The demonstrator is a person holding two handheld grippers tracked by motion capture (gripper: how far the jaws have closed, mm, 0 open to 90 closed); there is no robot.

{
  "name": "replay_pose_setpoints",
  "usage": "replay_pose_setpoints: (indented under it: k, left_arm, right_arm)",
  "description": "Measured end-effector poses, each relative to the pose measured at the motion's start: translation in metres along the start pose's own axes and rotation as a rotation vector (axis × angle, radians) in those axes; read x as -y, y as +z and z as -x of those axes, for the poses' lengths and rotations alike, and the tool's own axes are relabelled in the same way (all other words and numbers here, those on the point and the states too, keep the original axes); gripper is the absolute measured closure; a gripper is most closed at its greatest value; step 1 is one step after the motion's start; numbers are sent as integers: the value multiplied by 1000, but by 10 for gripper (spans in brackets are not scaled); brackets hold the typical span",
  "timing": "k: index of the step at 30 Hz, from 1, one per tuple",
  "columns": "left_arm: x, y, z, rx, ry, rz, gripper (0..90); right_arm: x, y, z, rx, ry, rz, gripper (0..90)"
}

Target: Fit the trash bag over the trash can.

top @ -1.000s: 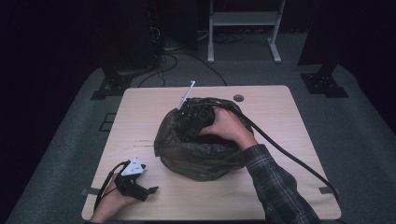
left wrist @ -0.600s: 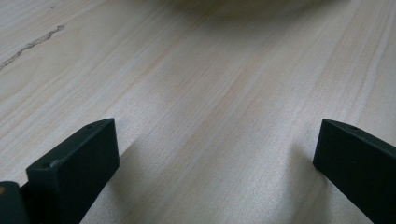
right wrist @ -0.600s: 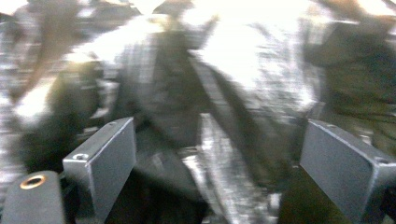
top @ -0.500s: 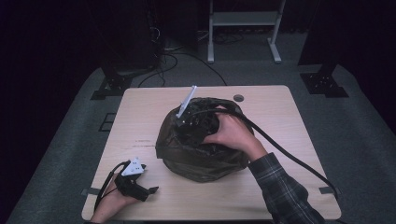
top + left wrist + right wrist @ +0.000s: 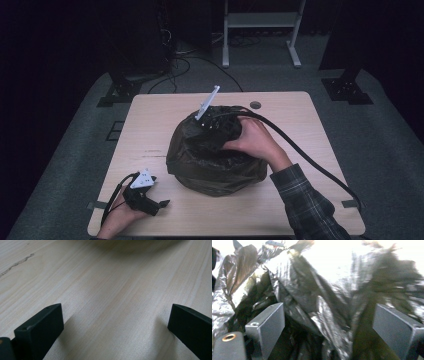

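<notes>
Two black jaws of the right gripper (image 5: 328, 327) stand wide apart, with crumpled glossy folds of a dark plastic bag (image 5: 317, 297) lying between and beyond them; nothing is clamped. From the high view, that gripper (image 5: 212, 122) is pushed into the top of the bag (image 5: 215, 162), which sits bulging at the middle of the table (image 5: 150, 125), and the right hand (image 5: 255, 142) rests on the bag's upper right side. A thick black cable (image 5: 305, 155) runs from the gripper toward the table's right edge. Near the front left corner, the left gripper (image 5: 152, 204) lies low, its jaws (image 5: 112, 325) wide open over bare pale wood.
</notes>
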State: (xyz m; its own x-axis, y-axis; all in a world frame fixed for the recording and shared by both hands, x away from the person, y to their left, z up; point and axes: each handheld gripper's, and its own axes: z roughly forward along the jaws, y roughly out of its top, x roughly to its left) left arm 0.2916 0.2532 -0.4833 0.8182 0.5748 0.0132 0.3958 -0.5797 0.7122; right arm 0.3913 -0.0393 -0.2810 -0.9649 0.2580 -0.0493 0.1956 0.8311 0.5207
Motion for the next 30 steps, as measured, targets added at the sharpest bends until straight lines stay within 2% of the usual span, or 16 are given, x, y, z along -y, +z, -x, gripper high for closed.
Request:
replay_pose_setpoints:
  k: [3, 5, 11, 14, 20, 25, 30]
  left_arm:
    - [0, 0, 0, -1, 1, 0, 0]
    - [0, 0, 0, 0, 0, 0, 0]
    - [0, 0, 0, 1, -1, 0, 0]
    - [0, 0, 0, 0, 0, 0, 0]
    - [0, 0, 0, 0, 0, 0, 0]
    - [0, 0, 0, 0, 0, 0, 0]
    - [0, 0, 0, 0, 0, 0, 0]
  right_arm:
    - [6, -13, 6, 6, 17, 63, 96]
    - [12, -19, 11, 18, 31, 74, 96]
    - [34, -43, 15, 43, 61, 167, 96]
    - [42, -51, 16, 56, 65, 172, 96]
    - [61, -67, 17, 83, 77, 222, 96]
    - [85, -81, 20, 88, 115, 276, 96]
    - [107, -93, 24, 105, 146, 304, 96]
